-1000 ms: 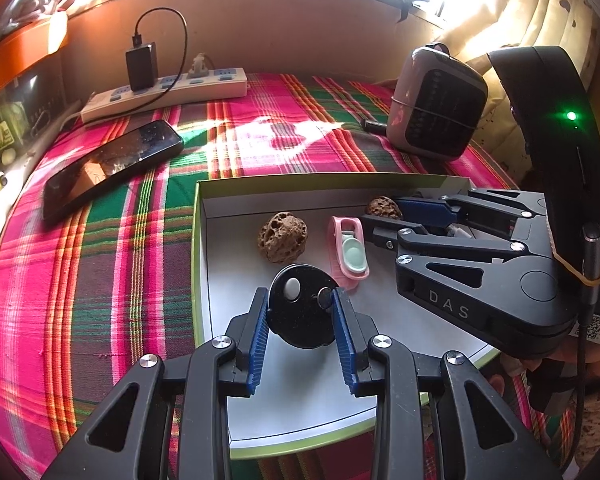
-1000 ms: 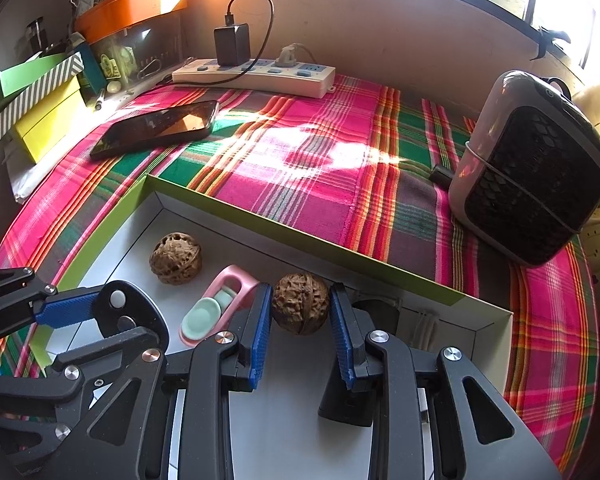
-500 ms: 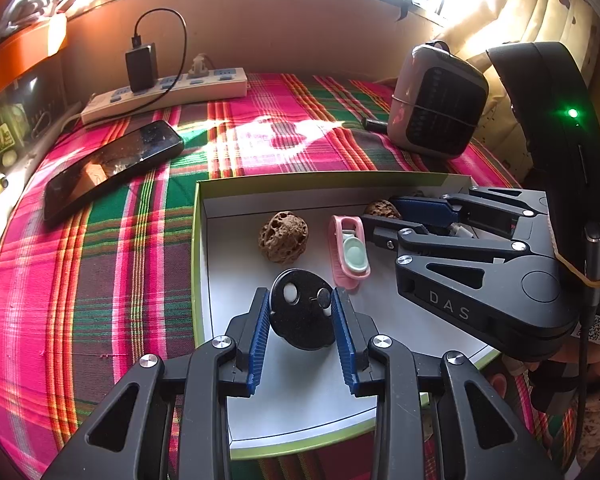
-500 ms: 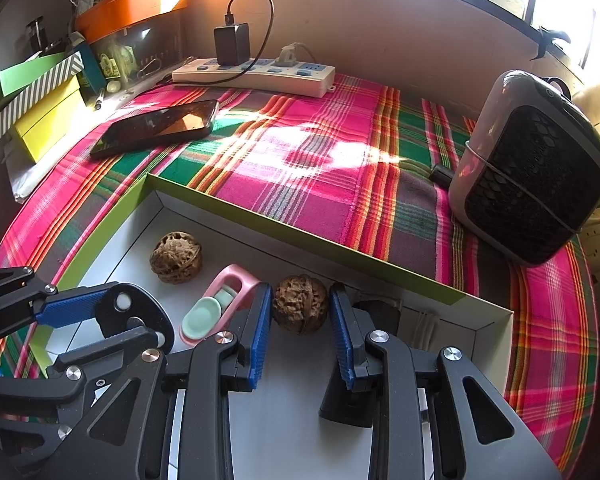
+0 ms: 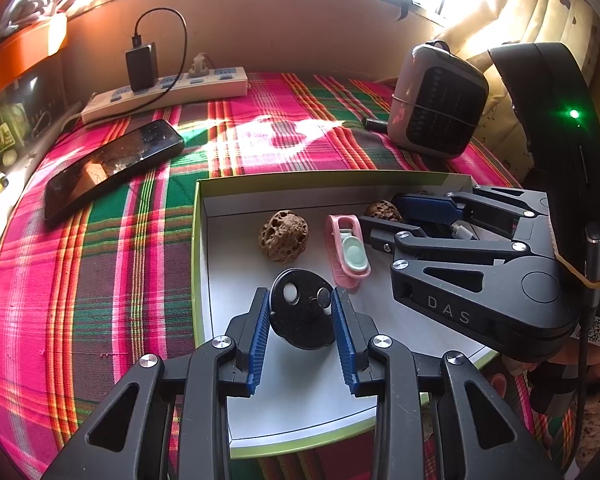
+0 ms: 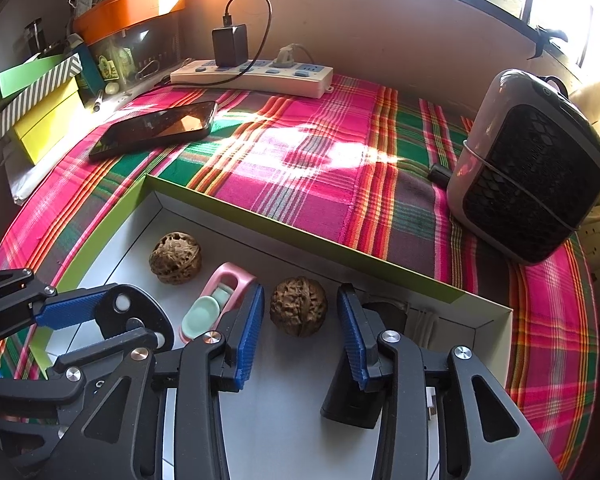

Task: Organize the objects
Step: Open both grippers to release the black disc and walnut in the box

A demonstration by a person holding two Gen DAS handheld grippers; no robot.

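Note:
A shallow white box with a green rim [image 5: 196, 240] lies on the plaid cloth. In it are two walnuts, a pink and mint clip [image 5: 348, 250] and a black disc [image 5: 302, 312]. My left gripper [image 5: 300, 312] is shut on the black disc, low over the box floor. My right gripper [image 6: 300, 320] is open, its blue pads standing apart on either side of one walnut [image 6: 298, 306] with gaps. The other walnut [image 6: 175, 258] lies to the left [image 5: 283, 236]. A black block [image 6: 352, 396] and a white cable sit under the right finger.
A phone [image 5: 112, 168] lies on the cloth left of the box. A power strip [image 5: 164, 94] with a black charger runs along the back wall. A small grey heater [image 6: 532, 188] stands at the right. Coloured boxes [image 6: 32, 108] are stacked at the far left.
My right gripper has opened off the walnut, which now rests on the box floor. My left gripper has lowered the black disc slightly and still holds it.

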